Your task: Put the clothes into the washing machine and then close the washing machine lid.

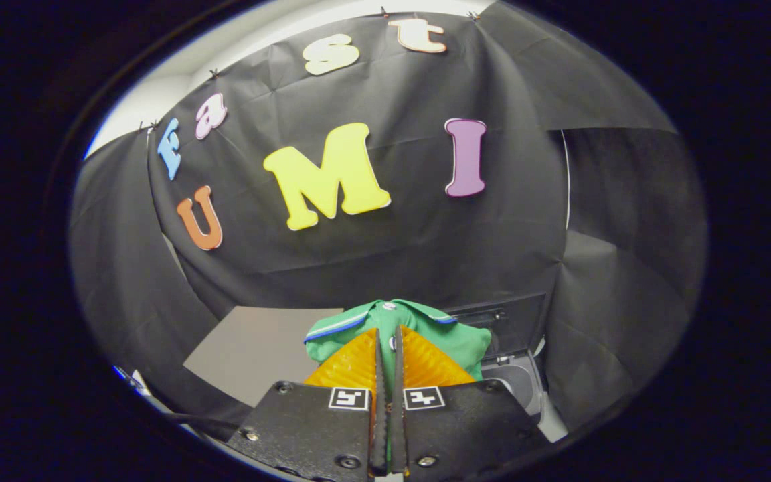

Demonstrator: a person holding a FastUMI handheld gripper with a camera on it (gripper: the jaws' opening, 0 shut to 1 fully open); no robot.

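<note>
Green polo shirt with a blue-and-white striped collar (395, 331) is pinched tight between the closed tongs (387, 348), bunched just ahead of the tips, and the dark open-topped washing machine (518, 375) sits low off to their right.

the green garment (395, 335) is soft, matt cloth – pinched between the ribbed fingers (425, 365). the washing machine (516, 375) looks like smooth, faintly glossy plastic – the bench (251, 348) a flat, matt grey surface.
</note>
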